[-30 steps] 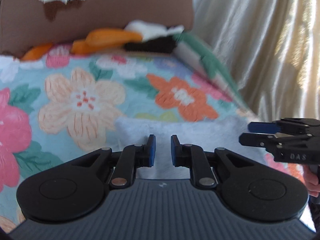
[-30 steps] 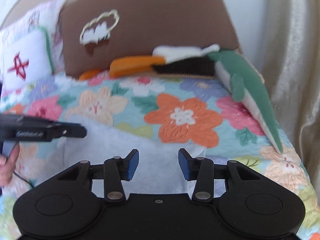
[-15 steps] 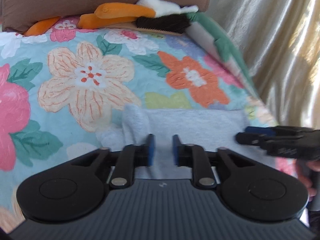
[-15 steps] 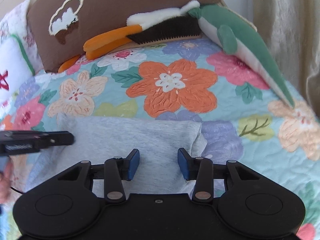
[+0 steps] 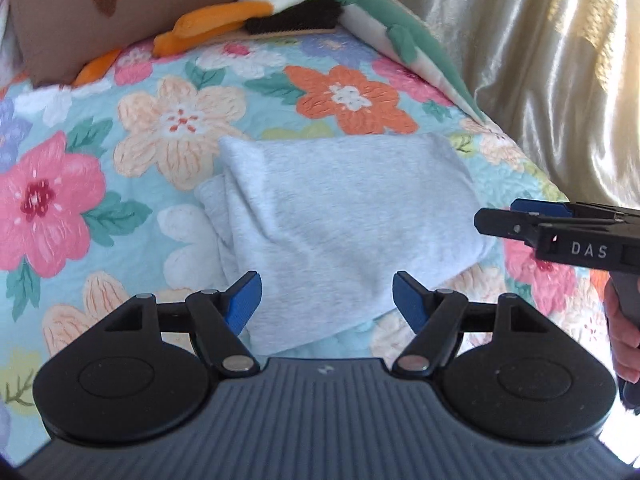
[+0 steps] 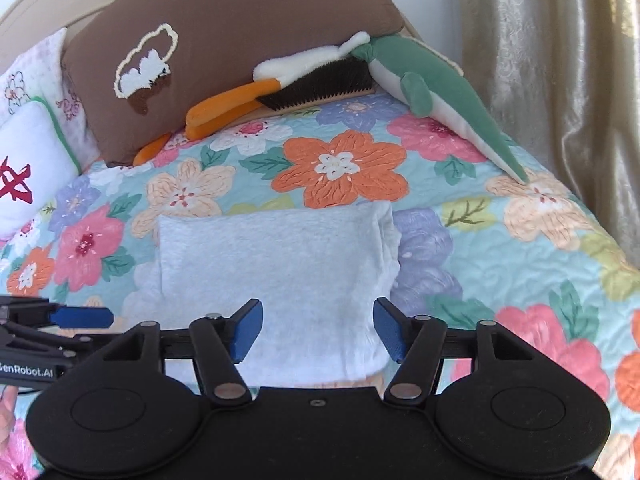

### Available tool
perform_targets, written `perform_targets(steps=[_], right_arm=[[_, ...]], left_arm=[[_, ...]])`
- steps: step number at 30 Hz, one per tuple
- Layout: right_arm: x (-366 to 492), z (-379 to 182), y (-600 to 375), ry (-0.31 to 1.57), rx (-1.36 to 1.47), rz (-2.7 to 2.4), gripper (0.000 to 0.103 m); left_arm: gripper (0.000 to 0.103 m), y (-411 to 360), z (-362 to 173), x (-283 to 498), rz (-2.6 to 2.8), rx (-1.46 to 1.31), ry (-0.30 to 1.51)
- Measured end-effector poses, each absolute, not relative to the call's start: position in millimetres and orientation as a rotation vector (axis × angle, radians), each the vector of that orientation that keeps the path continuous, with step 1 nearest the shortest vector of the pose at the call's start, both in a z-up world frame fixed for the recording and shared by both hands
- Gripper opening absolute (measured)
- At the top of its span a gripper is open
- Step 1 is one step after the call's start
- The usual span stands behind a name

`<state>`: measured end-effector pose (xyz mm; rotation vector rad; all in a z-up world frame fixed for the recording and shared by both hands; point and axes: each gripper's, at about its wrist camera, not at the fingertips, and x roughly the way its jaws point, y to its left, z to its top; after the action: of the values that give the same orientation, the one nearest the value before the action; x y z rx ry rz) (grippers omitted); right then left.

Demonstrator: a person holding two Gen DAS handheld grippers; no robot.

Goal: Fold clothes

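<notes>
A light grey garment (image 5: 344,216) lies folded into a rough rectangle on the flowered bedspread (image 5: 60,200); its left side is rumpled. In the right wrist view the same grey garment (image 6: 276,272) shows a neat far edge. My left gripper (image 5: 327,300) hovers over its near edge, jaws opening, nothing between the blue pads. My right gripper (image 6: 318,330) stands likewise above the near edge, jaws opening and empty. Each gripper appears from the side in the other's view: the right gripper (image 5: 520,220) and the left gripper (image 6: 84,318).
A brown pillow (image 6: 224,52), a white pillow (image 6: 32,160), a brush (image 6: 320,88), orange plush pieces (image 6: 224,108) and a green plush toy (image 6: 440,92) line the head of the bed. A cream curtain (image 5: 540,60) hangs along the right side.
Both grippers have opened wider and drawn back from the garment, which now lies free and folded on the bedspread. More of the garment shows in both views.
</notes>
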<state>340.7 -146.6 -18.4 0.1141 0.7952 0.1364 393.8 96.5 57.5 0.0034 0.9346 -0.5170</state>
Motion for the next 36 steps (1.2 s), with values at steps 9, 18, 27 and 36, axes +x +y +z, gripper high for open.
perform_targets(steps=[9, 18, 27, 36], right_arm=[[294.3, -13.3, -172.4, 0.782, 0.131, 0.098, 0.070], [265.2, -13.9, -188.3, 0.795, 0.147, 0.054, 0.072], [234.3, 12.5, -170.2, 0.839, 0.180, 0.145, 0.072], [218.3, 51.6, -161.1, 0.908, 0.229, 0.201, 0.072]], left_arm=[[0.072, 66.3, 63.3, 362.8, -0.556, 0.029, 0.967], [0.073, 53.8, 62.7, 323.3, -0.525, 0.087, 0.962], [0.078, 64.9, 79.2, 291.4, -0.481, 0.095, 0.936], [0.080, 66.8, 86.7, 287.1, -0.523, 0.071, 0.966]])
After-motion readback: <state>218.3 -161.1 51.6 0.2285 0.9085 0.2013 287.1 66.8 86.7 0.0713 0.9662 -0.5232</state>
